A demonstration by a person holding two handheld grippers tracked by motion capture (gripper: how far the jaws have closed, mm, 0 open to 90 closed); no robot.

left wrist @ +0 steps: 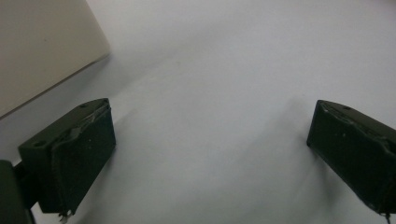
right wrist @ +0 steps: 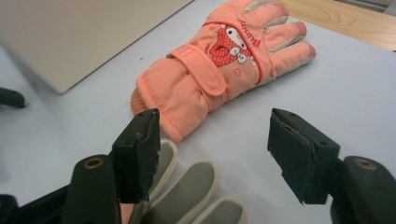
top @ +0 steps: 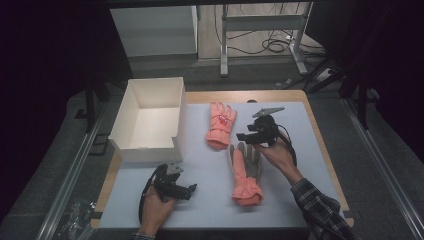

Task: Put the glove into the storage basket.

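Two pink gloves lie on the white table mat. The far glove (top: pixel 220 124) (right wrist: pixel 219 70) lies back-up, showing a strap and a cartoon patch. The near glove (top: pixel 245 172) lies palm-up, its grey fingertips (right wrist: pixel 196 186) pointing away from me. My right gripper (top: pixel 248 136) (right wrist: pixel 212 154) hovers open just above those fingertips, facing the far glove. Low over bare mat at the front left, my left gripper (top: pixel 189 190) (left wrist: pixel 210 149) is open with nothing between its jaws.
An open white box (top: pixel 150 120) stands at the mat's back left; its wall (left wrist: pixel 42 46) rises close to my left gripper. The wooden table edge (top: pixel 320 140) frames the mat (top: pixel 300 165). Table legs and cables stand on the floor beyond.
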